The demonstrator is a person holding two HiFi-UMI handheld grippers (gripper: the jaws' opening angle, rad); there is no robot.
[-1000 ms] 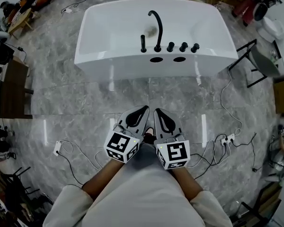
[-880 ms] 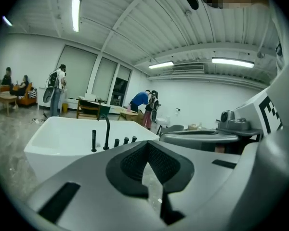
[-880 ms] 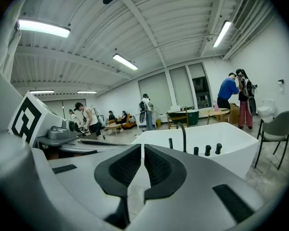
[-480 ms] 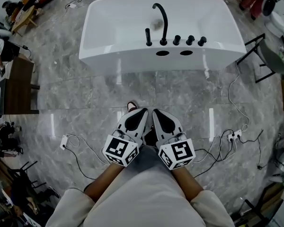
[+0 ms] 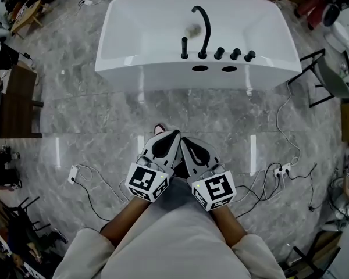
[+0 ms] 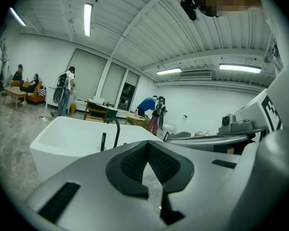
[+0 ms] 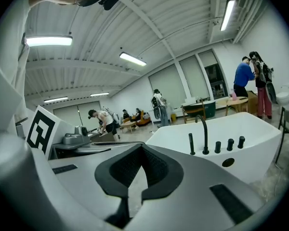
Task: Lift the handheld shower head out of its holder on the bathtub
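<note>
1. Handheld shower head (image 5: 185,47): a black rod, upright in its holder on the near rim of the bathtub (image 5: 145,74), just left of the spout. Untouched, well apart from both my grippers.
2. Spout (image 5: 205,27): black, arched, curving over the basin.
3. Knobs (image 5: 235,54): three, black, in a row to the right of the spout; two dark oval openings in the tub wall below them.
4. Bathtub: white, freestanding, long side facing me.
5. My left gripper (image 5: 172,136): jaws together, nothing between them, pointing toward the tub.
6. My right gripper (image 5: 187,143): jaws together, empty, tip just beside the left one's.
7. Floor (image 5: 104,121): grey marbled tile, glossy, with streaks of reflected light.
8. Cables (image 5: 96,197): dark, trailing across the tile on both sides of me, with a power strip (image 5: 282,170) on the right.
9. Dark table (image 5: 17,103): at the left edge.
10. Black-framed chair (image 5: 317,77): right of the tub.
11. Room: white ribbed ceiling with strip lights (image 6: 88,18); people (image 6: 148,107) stand at tables beyond the tub.
</note>
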